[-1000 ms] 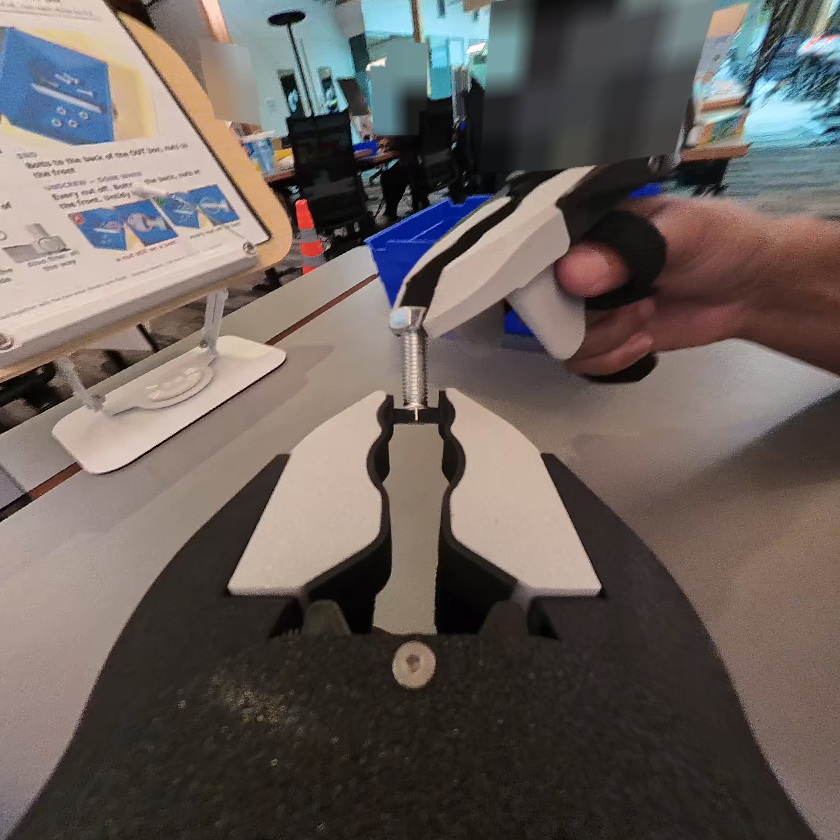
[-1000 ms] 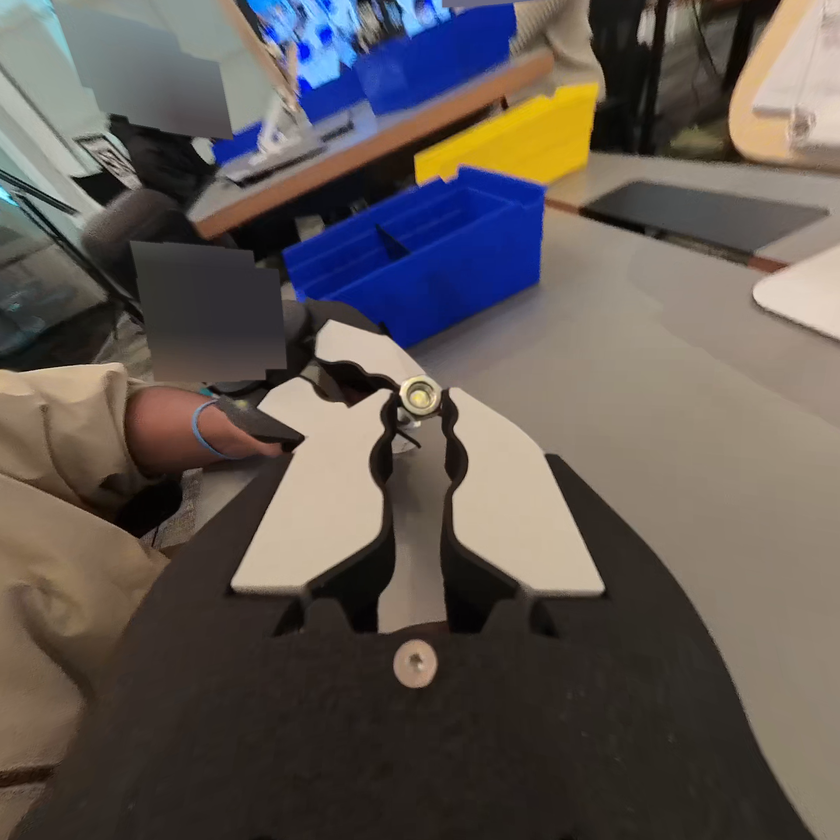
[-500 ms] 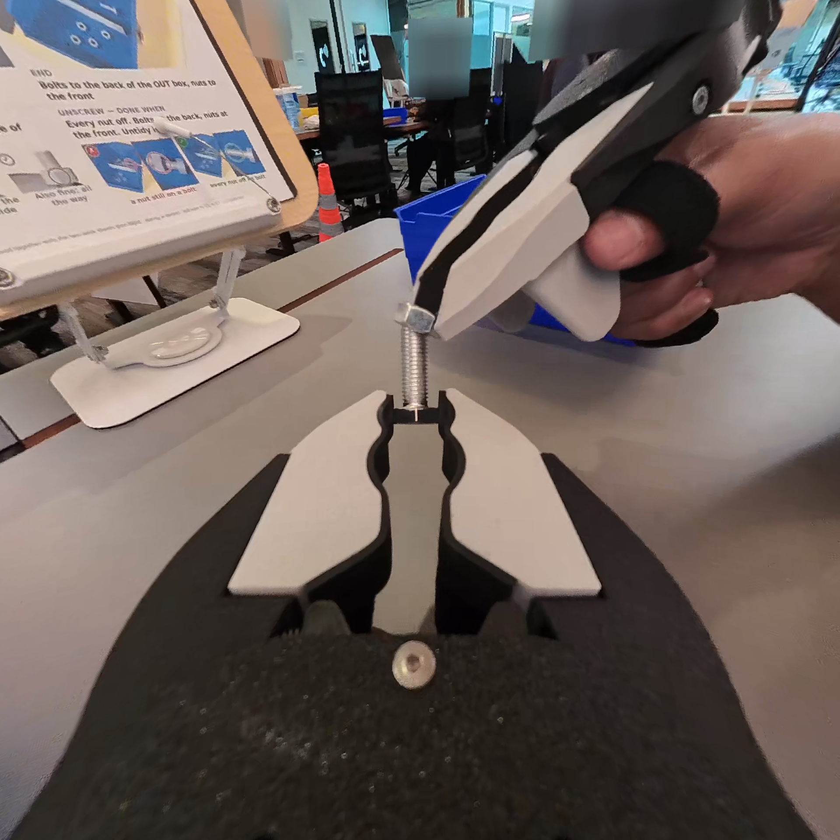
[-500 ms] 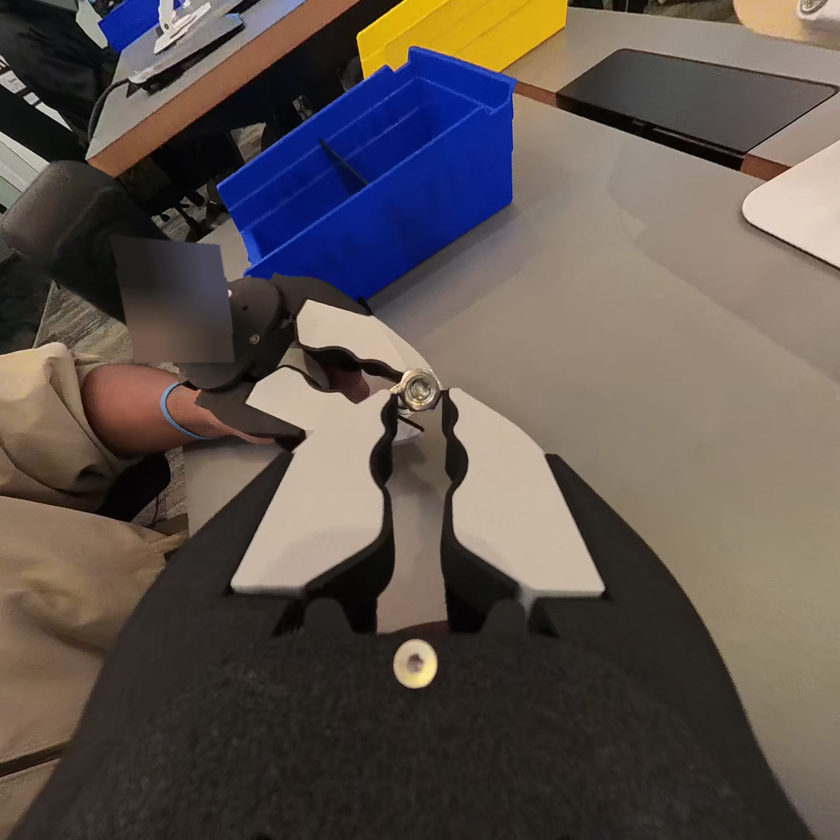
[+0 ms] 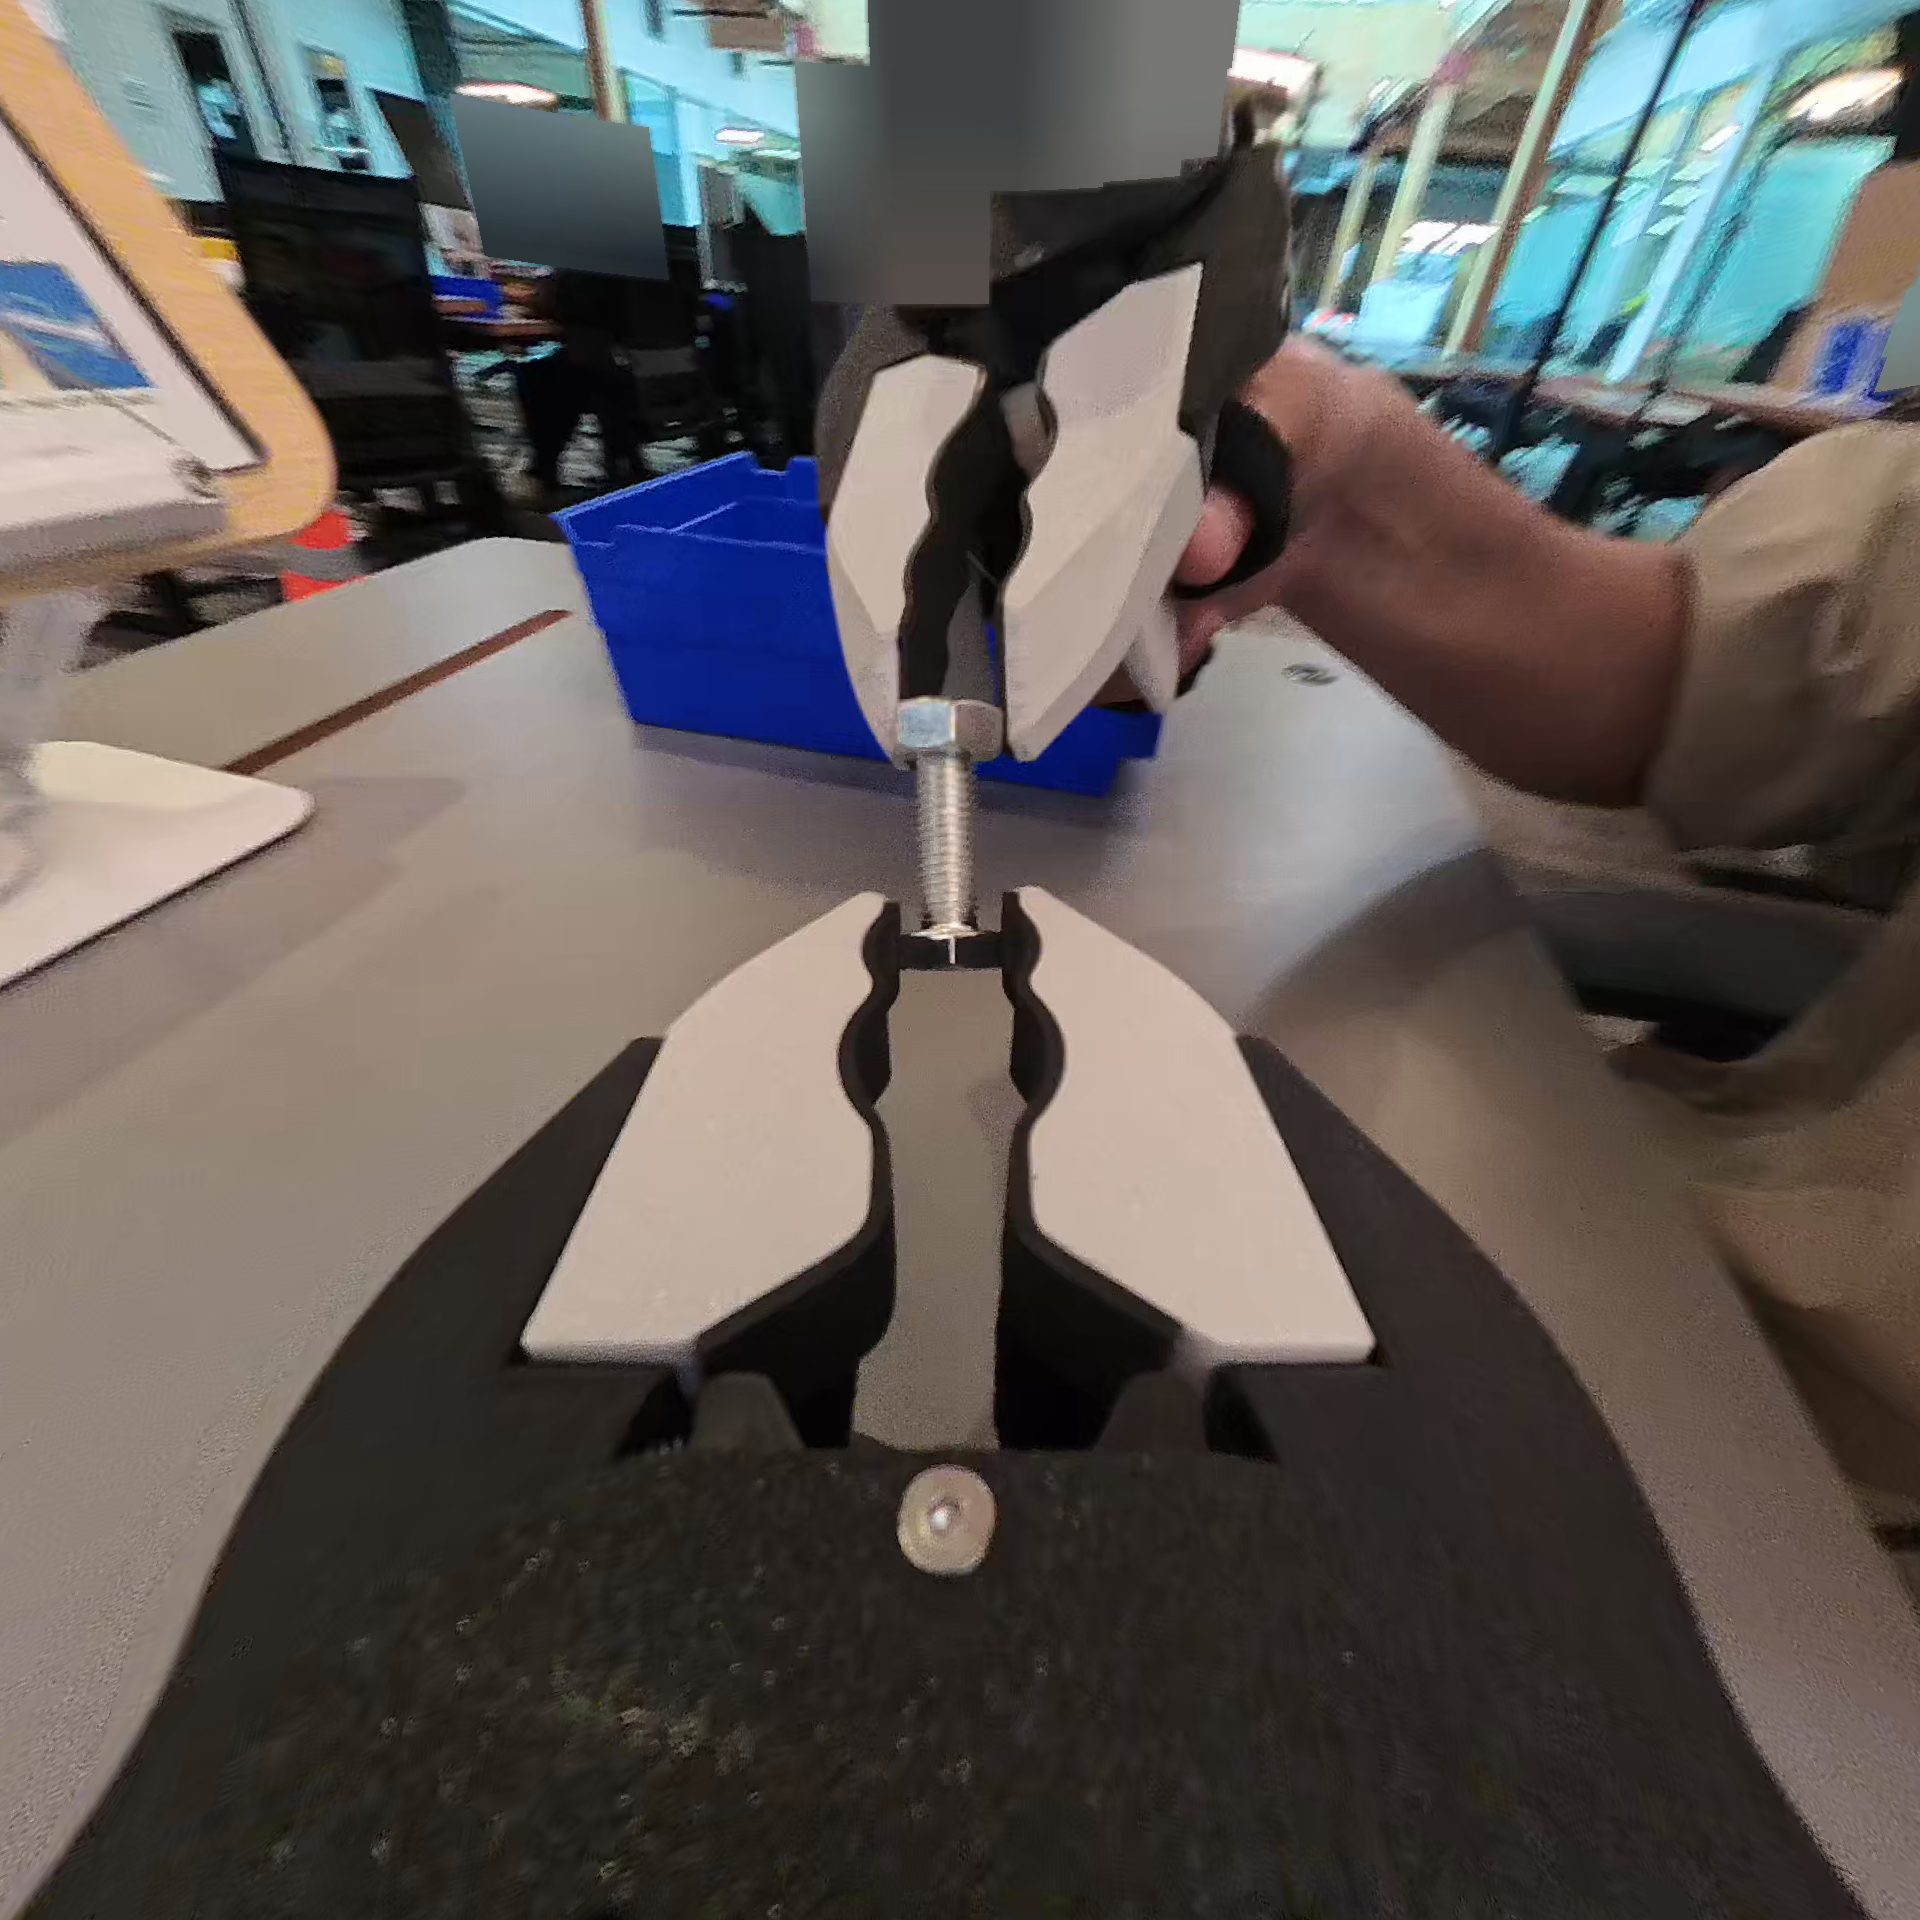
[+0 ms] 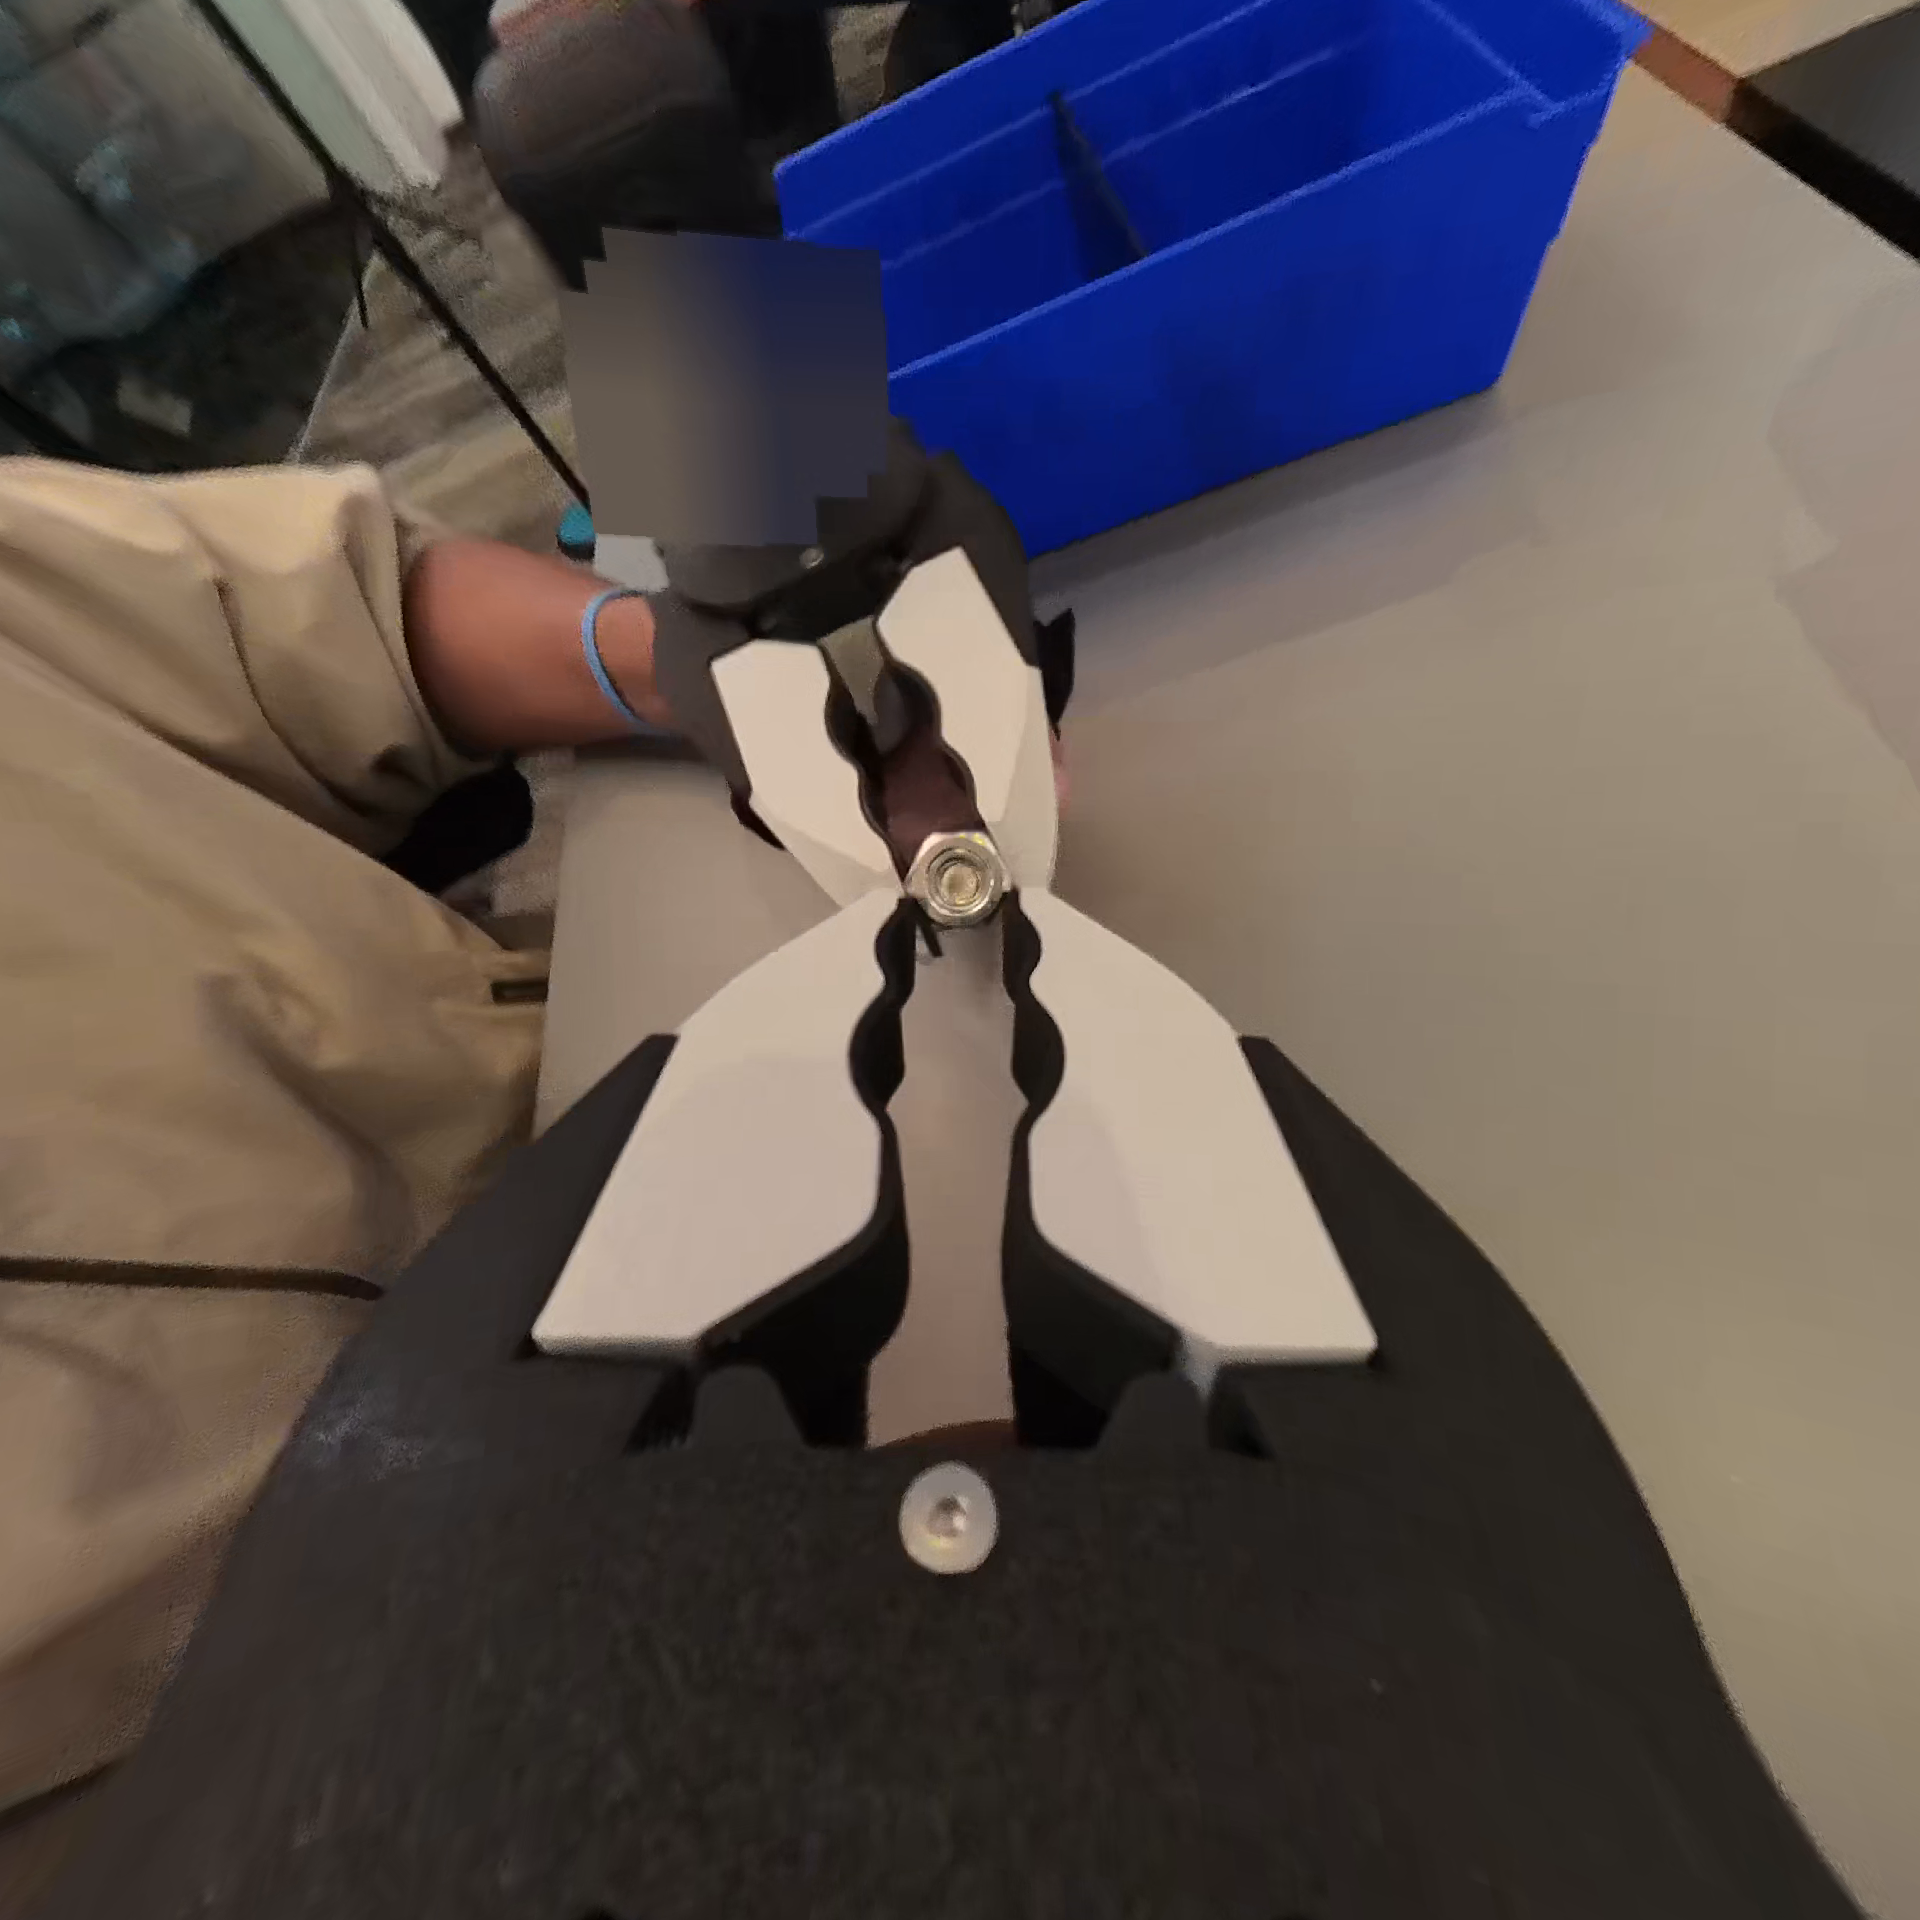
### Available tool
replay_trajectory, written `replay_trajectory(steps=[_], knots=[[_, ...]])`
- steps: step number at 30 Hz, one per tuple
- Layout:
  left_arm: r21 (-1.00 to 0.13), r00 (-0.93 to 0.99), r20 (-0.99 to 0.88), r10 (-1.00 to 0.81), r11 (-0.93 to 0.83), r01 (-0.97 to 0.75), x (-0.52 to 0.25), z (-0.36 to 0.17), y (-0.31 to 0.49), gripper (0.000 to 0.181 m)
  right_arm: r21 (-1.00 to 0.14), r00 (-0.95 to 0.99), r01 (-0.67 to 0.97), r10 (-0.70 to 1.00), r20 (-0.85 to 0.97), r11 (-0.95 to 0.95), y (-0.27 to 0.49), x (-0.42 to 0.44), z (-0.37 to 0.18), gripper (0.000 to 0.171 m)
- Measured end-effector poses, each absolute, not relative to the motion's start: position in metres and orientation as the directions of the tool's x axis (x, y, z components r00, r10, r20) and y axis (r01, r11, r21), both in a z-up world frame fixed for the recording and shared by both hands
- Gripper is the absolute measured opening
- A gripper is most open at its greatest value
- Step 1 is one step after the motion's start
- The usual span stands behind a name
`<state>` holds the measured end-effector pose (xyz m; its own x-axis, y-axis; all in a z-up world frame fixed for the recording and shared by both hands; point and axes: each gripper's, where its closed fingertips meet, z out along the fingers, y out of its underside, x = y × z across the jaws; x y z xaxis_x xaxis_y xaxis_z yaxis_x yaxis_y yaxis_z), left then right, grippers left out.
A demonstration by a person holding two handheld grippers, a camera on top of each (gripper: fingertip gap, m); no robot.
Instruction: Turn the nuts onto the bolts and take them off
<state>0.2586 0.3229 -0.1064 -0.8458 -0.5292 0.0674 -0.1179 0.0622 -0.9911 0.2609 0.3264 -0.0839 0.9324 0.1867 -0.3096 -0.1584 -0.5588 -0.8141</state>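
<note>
Left wrist view: we see our left gripper [image 5: 948,925] clamped on the lower end of a silver bolt [image 5: 944,847] that stands upright above the grey tabletop [image 5: 540,914]. At the bolt's top sits a hex nut [image 5: 948,727], pinched between the tips of our right gripper [image 5: 951,732], which points straight down. In the right wrist view the nut [image 6: 958,881] faces the camera between the right gripper's [image 6: 956,914] closed tips. A blue bin [image 6: 1226,260] stands toward the tabletop's far edge, behind both grippers.
</note>
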Motion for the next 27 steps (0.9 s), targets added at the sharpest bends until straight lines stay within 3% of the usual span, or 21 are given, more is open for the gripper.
replay_trajectory(steps=[4, 10, 27], knots=[[-0.990, -0.854, 0.102, -0.511, 0.031, -0.137, 0.257, -0.105, 0.321, 0.018, -0.800, 0.937, -0.120, 0.198, -0.286, -0.589, 0.325, 0.260, -0.083, 0.016], [-0.978, -0.761, -0.067, -0.645, 0.192, -0.076, 0.271, -0.117, 0.328, 0.018, -0.725, 0.909, -0.277, 0.072, -0.411, -0.631, 0.327, 0.270, -0.094, 0.016], [-0.987, -0.778, 0.027, -0.628, 0.105, -0.119, 0.271, -0.114, 0.326, 0.018, -0.727, 0.896, -0.302, 0.077, -0.438, -0.617, 0.334, 0.269, -0.088, 0.022]])
